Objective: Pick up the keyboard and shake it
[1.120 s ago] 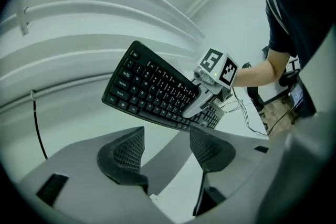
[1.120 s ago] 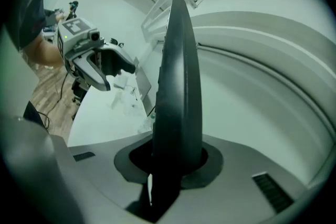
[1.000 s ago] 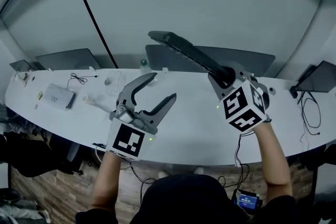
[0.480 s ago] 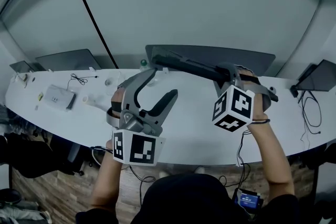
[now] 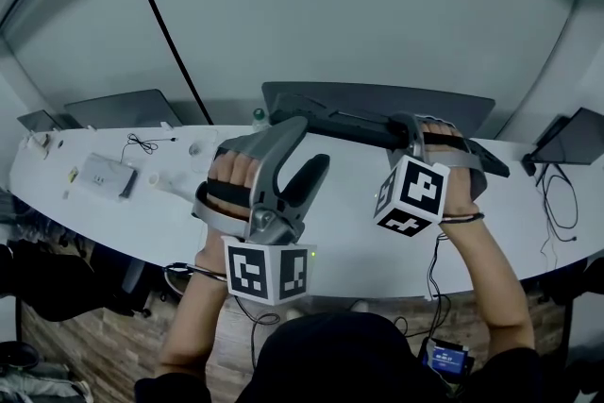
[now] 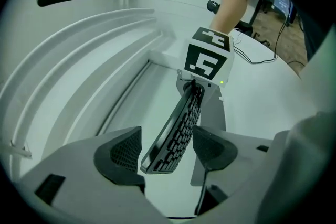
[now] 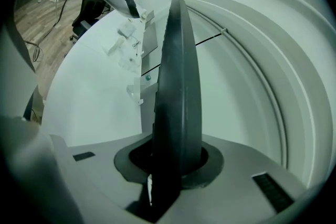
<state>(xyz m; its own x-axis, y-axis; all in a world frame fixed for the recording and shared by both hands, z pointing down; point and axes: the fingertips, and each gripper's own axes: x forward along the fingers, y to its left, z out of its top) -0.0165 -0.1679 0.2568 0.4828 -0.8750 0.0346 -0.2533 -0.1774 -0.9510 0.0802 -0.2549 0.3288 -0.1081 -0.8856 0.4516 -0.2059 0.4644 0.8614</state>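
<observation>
A white curved bench (image 5: 344,236) runs in front of a pale, rounded wall, w/ wooden floor (image 5: 57,335) below its near edge. On the bench far left lie a small white box (image 5: 106,173) and a thin cable (image 5: 142,143). At the back is a dark flat panel (image 5: 425,99).

The keyboard (image 5: 344,123) is in the air above the bench, not resting on it. It is approx. level along its length and turned on its long edge. The right tongs (image 7: 176,157) are clamped on its right end, so they carry it alone. The left tongs (image 5: 307,144) stand wide apart. Their jaws have just been opening, and the free end of the keyboard is btw. them, but no pad presses on it.

Handling, as I judge it: the keyboard is thin, stiff and prob. light, w/ smooth plastic sides that may slip. Held at one end only, it is a long lever, so a shake will twist it in the grip. It is better to take it at both short ends, on the frame and not on the keys, because the caps could come off. The bench under it has free space, but the back panel is near, so I would keep the shake small.
</observation>
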